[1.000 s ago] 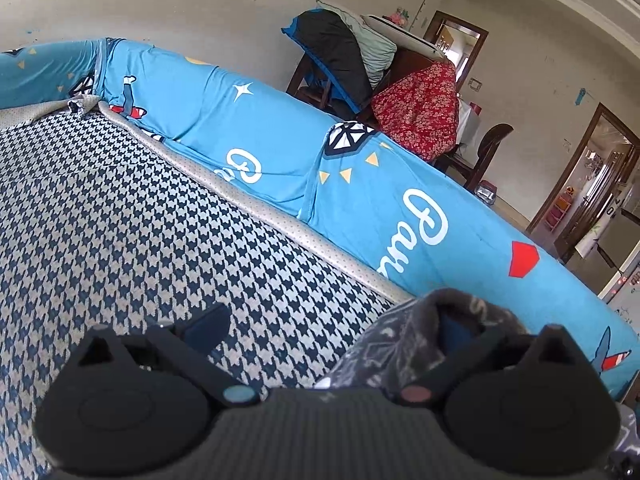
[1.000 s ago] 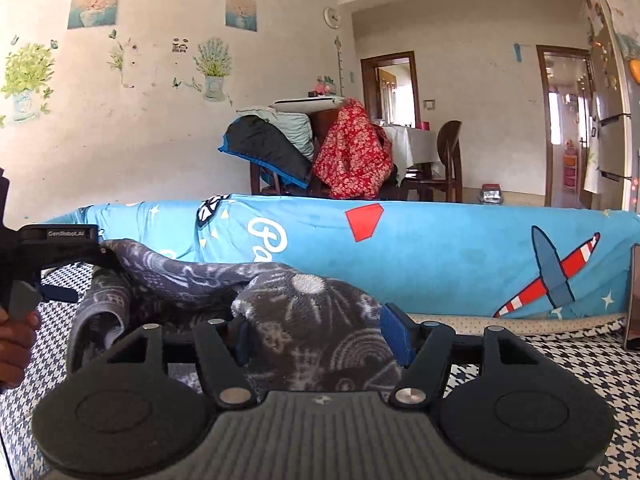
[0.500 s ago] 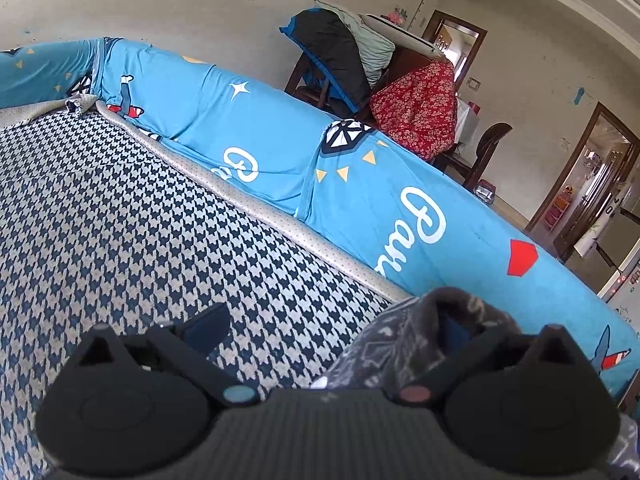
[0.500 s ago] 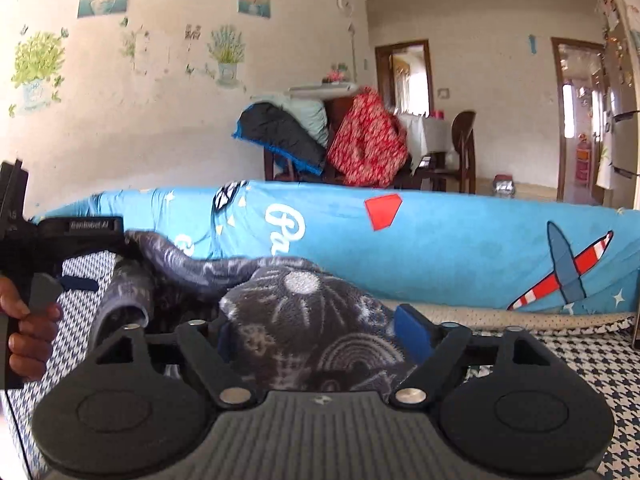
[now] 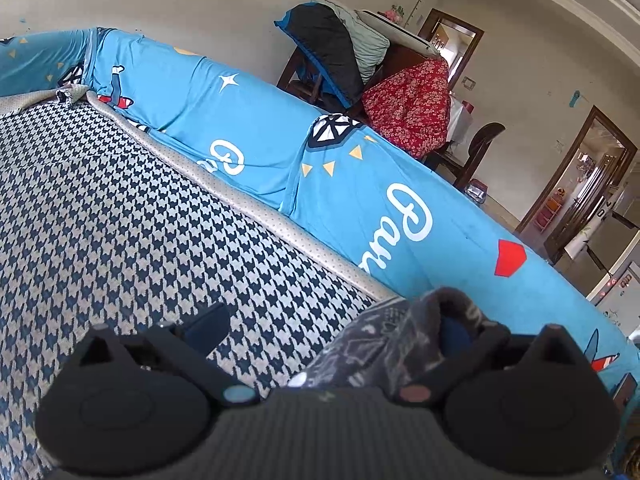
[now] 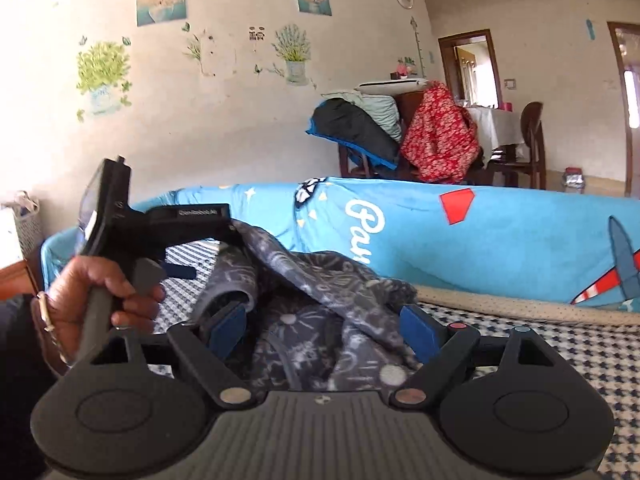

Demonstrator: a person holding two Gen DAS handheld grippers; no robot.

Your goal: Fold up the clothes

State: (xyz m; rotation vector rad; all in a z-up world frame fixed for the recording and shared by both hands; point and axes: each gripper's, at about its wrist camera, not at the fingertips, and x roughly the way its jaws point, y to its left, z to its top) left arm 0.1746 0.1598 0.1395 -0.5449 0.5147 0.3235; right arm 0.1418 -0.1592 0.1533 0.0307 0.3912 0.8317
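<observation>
A dark grey patterned garment (image 6: 320,312) lies bunched on the houndstooth bed cover (image 6: 560,344). My right gripper (image 6: 324,332) is open, its blue pads wide apart with the garment heaped between them. My left gripper (image 5: 336,324) is open; a fold of the garment (image 5: 404,336) drapes over its right finger (image 5: 456,332), and its left finger (image 5: 208,324) is bare over the cover (image 5: 120,216). In the right wrist view the left gripper's body (image 6: 184,220) and the hand holding it (image 6: 92,300) are at the left, with cloth hanging from it.
A blue printed bumper (image 5: 320,176) runs along the bed's far edge. Behind it stand chairs piled with a dark jacket (image 5: 332,52) and a red floral cloth (image 5: 412,108). A wall with plant stickers (image 6: 104,72) and doorways (image 6: 472,64) are farther back.
My right gripper has opened wider and tilted up; the garment has sunk lower between its pads. The left gripper and hand now show closer in the right view. The left view barely changed.
</observation>
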